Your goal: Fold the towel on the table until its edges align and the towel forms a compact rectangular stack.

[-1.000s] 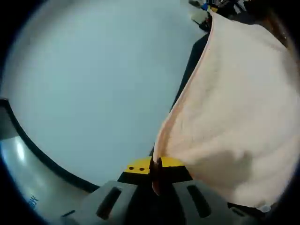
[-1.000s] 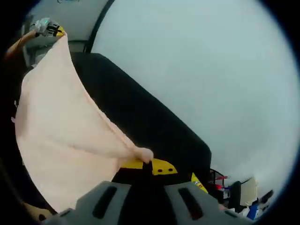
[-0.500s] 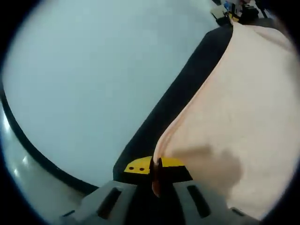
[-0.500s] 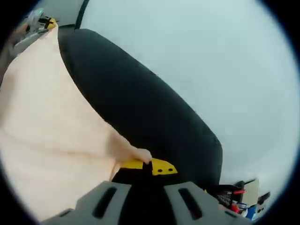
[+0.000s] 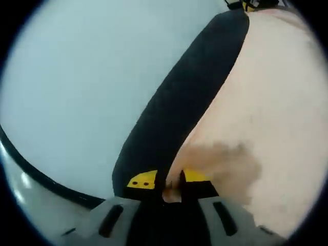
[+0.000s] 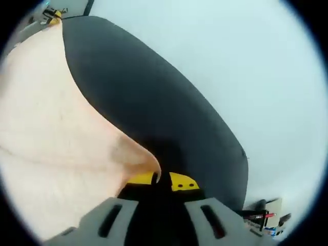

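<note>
A pale peach towel (image 5: 266, 118) spreads over the right half of the left gripper view, above a black table (image 5: 189, 97). My left gripper (image 5: 171, 185) is shut on one corner of it, the cloth pinched between the yellow-tipped jaws. In the right gripper view the same towel (image 6: 56, 133) covers the left side, lying low over the black table (image 6: 169, 113). My right gripper (image 6: 160, 179) is shut on another corner. The other gripper (image 6: 51, 14) shows small at the towel's far corner, at the upper left of the right gripper view.
A pale wall or floor (image 5: 87, 77) lies beyond the table's edge in both views. Small clutter, with red and blue items (image 6: 269, 220), sits past the table's corner at the lower right of the right gripper view.
Both grippers have come down with the towel, which hung in the air before and now spreads flatter and lower over the black table. More of the table shows in both views.
</note>
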`<action>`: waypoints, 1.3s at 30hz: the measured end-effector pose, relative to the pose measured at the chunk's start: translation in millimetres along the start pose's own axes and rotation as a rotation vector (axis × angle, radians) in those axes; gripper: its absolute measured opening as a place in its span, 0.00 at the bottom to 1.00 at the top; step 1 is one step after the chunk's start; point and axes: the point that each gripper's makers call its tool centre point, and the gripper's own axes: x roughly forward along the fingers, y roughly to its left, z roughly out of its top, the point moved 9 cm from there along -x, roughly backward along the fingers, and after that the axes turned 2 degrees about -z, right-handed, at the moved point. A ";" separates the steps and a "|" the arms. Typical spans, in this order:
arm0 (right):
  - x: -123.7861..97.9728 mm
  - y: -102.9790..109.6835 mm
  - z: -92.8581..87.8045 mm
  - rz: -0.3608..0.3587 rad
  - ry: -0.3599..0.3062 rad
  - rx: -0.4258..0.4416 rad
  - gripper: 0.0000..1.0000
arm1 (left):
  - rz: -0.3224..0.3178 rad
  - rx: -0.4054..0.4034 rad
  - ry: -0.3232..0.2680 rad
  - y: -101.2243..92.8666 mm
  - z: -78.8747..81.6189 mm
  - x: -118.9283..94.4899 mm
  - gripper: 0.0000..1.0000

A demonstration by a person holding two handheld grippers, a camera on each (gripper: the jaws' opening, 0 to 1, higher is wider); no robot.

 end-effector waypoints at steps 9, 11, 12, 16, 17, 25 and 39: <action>-50.5 -36.3 -41.6 -0.020 -0.043 0.059 0.13 | 0.047 -0.007 -0.049 23.5 -2.8 -31.1 0.36; -58.6 -30.0 -56.8 -0.017 -0.040 0.078 0.13 | 0.004 -0.019 -0.004 26.7 -9.7 -21.9 0.41; -65.1 -18.7 -57.1 0.003 -0.053 0.079 0.13 | -0.050 -0.015 0.025 25.8 -13.0 -13.5 0.43; -74.5 -4.9 -62.6 -0.001 -0.090 0.030 0.13 | -0.113 -0.071 0.030 29.4 -15.2 -14.1 0.48; -77.7 -0.8 -62.9 0.008 -0.101 0.035 0.13 | -0.121 -0.103 0.013 37.3 -14.5 -11.7 0.48; -108.7 5.3 -70.4 0.006 -0.214 0.107 0.11 | -0.084 -0.119 -0.100 67.4 8.5 -23.3 0.57; -157.3 24.2 -66.7 0.023 -0.340 0.092 0.11 | 0.031 -0.031 -0.152 102.0 1.6 -7.9 0.39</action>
